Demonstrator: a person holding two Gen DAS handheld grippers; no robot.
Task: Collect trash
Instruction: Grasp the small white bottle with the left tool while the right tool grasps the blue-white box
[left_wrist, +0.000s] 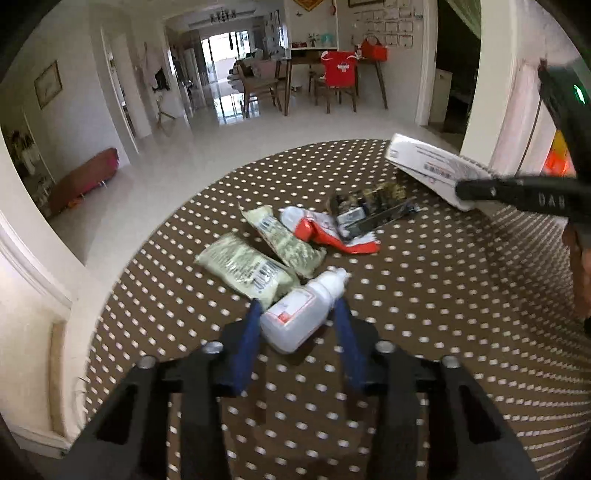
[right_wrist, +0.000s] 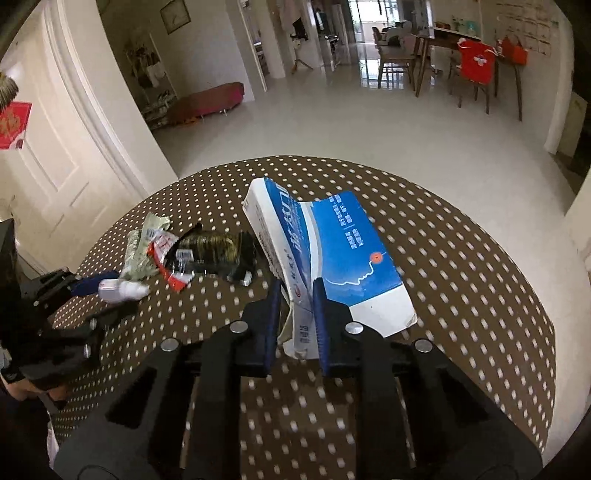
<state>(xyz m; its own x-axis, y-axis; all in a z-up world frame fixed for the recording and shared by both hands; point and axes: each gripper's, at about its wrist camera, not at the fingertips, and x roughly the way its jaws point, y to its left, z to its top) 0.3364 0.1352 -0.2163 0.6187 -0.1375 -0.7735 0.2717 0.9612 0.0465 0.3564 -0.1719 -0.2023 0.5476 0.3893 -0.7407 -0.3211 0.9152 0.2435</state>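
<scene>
Left wrist view: the left claw (left_wrist: 297, 306) stood at lower centre, its blue fingers (left_wrist: 245, 341) pinching a small white plastic bottle (left_wrist: 295, 317). The bottle carried a white label with a red band; its print was too blurred to read. Above it, at frame centre on the brown, white-dotted tabletop (left_wrist: 424, 314), lay two pale green wrappers (left_wrist: 247, 269) with barcodes, a red-and-white wrapper (left_wrist: 332, 232) and a dark wrapper (left_wrist: 373, 206). At upper right the right claw (left_wrist: 469, 192) gripped a white box (left_wrist: 428, 162) bearing a barcode; the letters "DAB" showed on the claw finger.

Right wrist view: the right claw (right_wrist: 297, 291) at lower centre was pressed onto a folded edge of the blue-and-white box (right_wrist: 347, 243), which was printed with Chinese characters, not legible, and a red dot. At middle left the left claw (right_wrist: 110, 288) held the bottle (right_wrist: 123, 290), beside the wrappers (right_wrist: 147, 240).
</scene>
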